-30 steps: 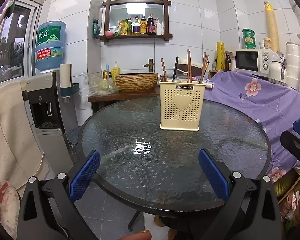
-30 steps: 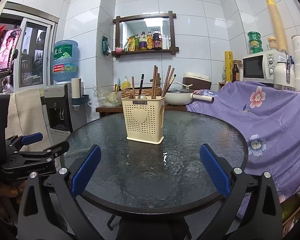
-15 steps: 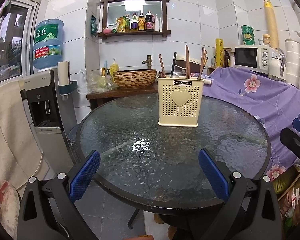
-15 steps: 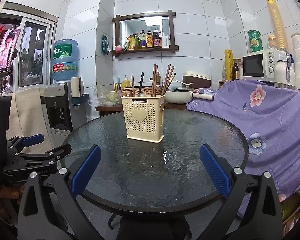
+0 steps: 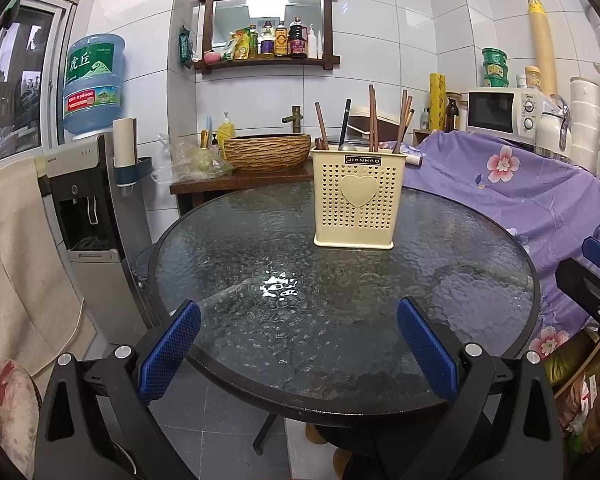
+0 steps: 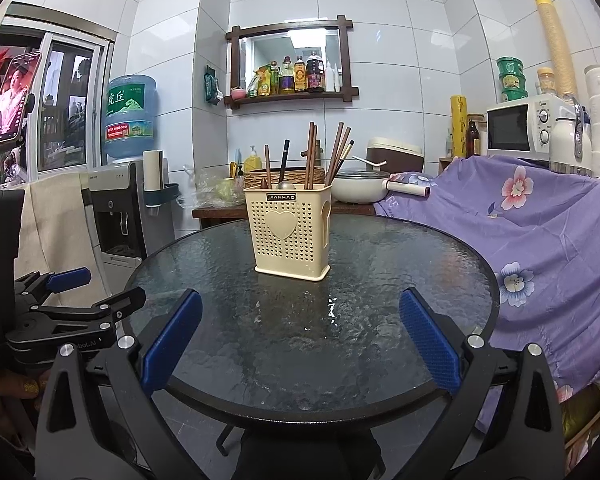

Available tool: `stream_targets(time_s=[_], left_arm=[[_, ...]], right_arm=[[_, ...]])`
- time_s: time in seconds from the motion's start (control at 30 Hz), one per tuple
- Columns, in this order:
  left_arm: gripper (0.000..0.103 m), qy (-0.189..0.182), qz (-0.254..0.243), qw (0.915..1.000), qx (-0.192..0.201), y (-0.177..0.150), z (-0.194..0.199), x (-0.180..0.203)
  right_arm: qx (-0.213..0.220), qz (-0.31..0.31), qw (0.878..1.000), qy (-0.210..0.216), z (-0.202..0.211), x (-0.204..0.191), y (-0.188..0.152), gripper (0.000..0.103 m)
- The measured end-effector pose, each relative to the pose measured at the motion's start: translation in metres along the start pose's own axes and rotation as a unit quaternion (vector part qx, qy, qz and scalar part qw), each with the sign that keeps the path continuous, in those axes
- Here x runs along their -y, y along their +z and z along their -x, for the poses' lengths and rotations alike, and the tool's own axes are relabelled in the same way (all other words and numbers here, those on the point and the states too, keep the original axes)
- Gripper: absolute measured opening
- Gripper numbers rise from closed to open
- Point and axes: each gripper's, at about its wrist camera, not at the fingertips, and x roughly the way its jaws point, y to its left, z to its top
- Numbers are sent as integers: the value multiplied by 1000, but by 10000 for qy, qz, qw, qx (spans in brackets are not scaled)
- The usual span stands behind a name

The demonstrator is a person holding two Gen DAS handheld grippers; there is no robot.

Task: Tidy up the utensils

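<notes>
Left wrist view: your left gripper hangs with jaws wide and empty; the cream perforated plastic utensil holder stands upright mid-tabletop, chopsticks inside.

Right wrist view: your right gripper is likewise spread and empty. Snagging a chopstick could tip the light holder.

Left gripper: black frame, blue textured fingers, silver screws | Right gripper: same black frame, blue fingers, silver screws | White lettering on left gripper body, right view
</notes>
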Motion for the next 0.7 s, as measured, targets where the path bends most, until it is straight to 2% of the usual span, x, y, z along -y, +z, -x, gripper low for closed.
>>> stream_targets(time_s=[0.7], left_arm=[[97,35,-76,9999,-60,-3,-2,5]], right_arm=[[-95,2,10000,4,-4,1,-1,97]])
